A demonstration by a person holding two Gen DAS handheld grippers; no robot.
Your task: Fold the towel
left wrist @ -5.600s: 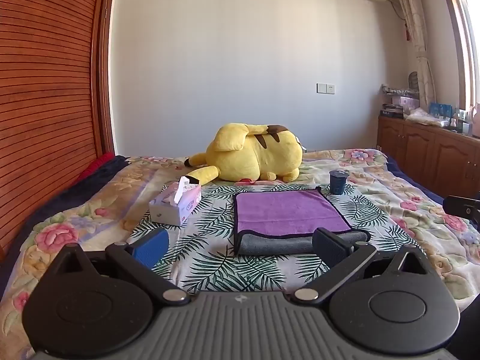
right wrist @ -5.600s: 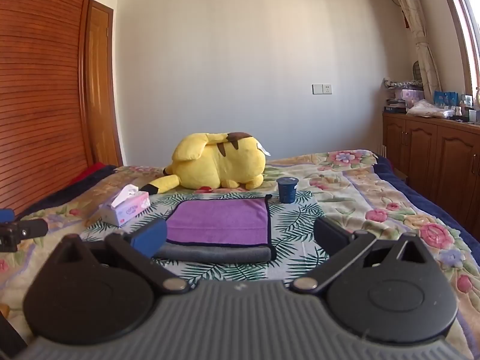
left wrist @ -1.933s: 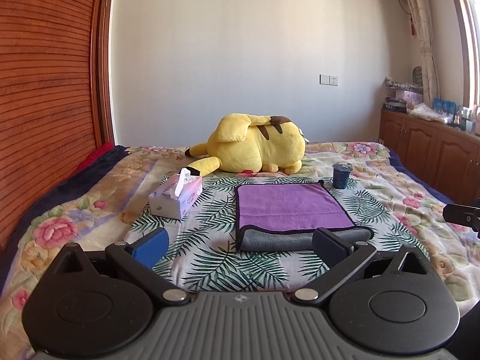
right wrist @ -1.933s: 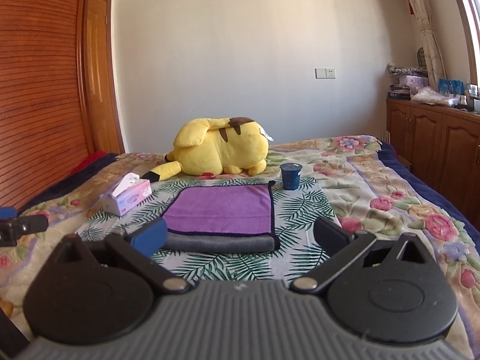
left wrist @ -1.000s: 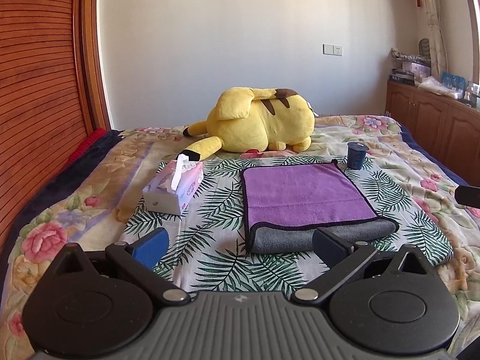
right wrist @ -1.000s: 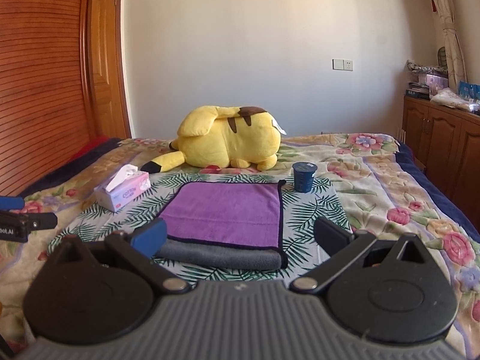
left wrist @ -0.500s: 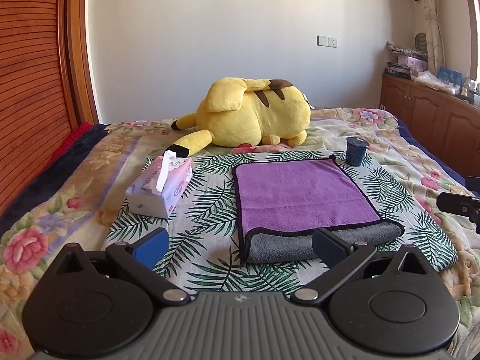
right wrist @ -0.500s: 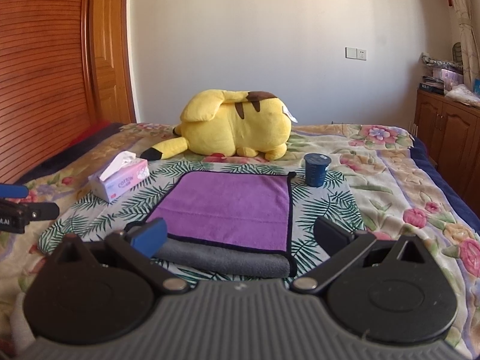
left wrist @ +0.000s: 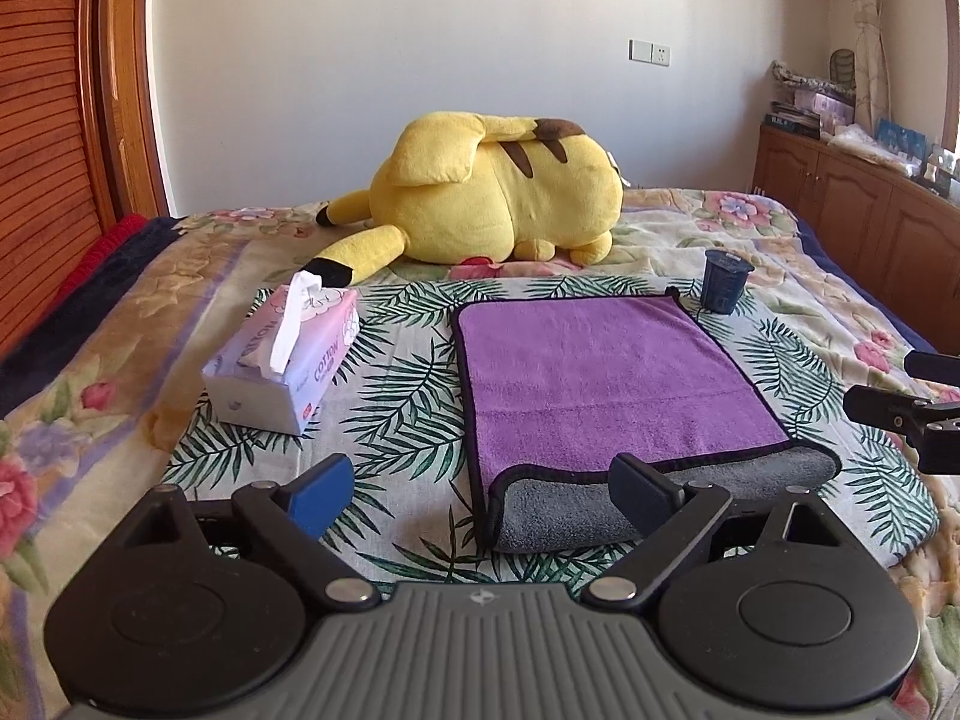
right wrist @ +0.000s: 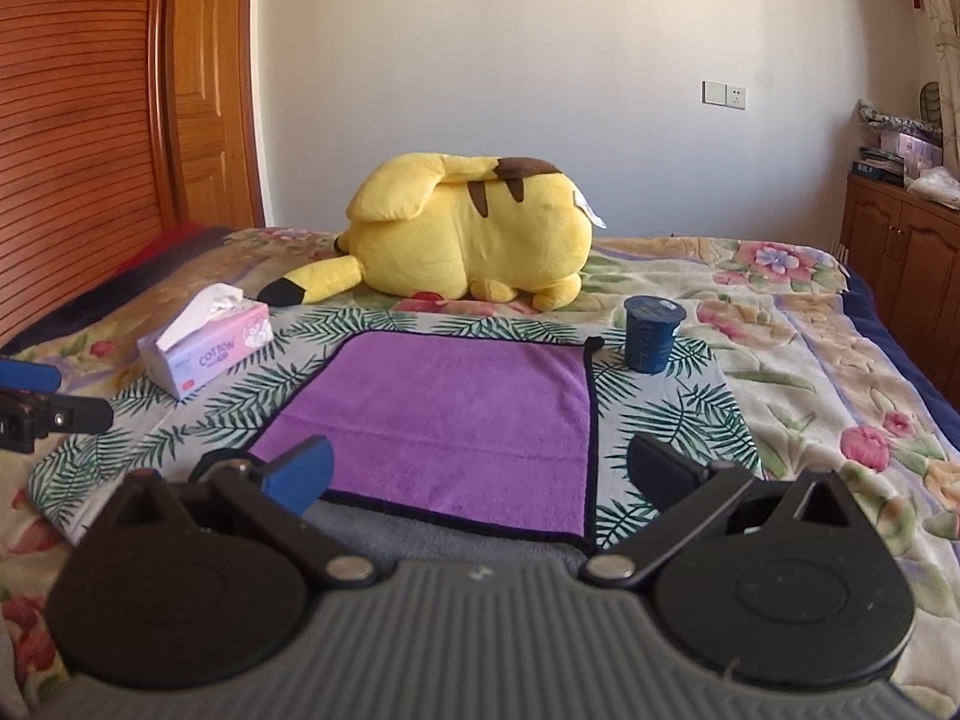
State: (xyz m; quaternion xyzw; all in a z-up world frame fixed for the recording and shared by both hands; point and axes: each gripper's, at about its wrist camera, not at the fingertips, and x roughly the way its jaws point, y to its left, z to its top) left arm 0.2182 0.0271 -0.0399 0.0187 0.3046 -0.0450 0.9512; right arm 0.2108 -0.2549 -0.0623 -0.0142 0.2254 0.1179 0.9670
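Note:
A purple towel (left wrist: 606, 378) with a grey underside lies folded once on the palm-print bedspread; its grey fold faces me. It also shows in the right wrist view (right wrist: 456, 414). My left gripper (left wrist: 480, 495) is open and empty, just short of the towel's near left corner. My right gripper (right wrist: 480, 471) is open and empty, low over the towel's near edge. Each gripper shows at the edge of the other's view: the right one (left wrist: 900, 414) and the left one (right wrist: 36, 402).
A tissue box (left wrist: 288, 354) stands left of the towel. A dark blue cup (left wrist: 725, 288) stands at the towel's far right corner. A yellow plush toy (left wrist: 492, 198) lies behind. Wooden cabinets (left wrist: 858, 222) line the right wall.
Both grippers have moved forward and down toward the towel's near edge. The towel has not moved. Both stay open.

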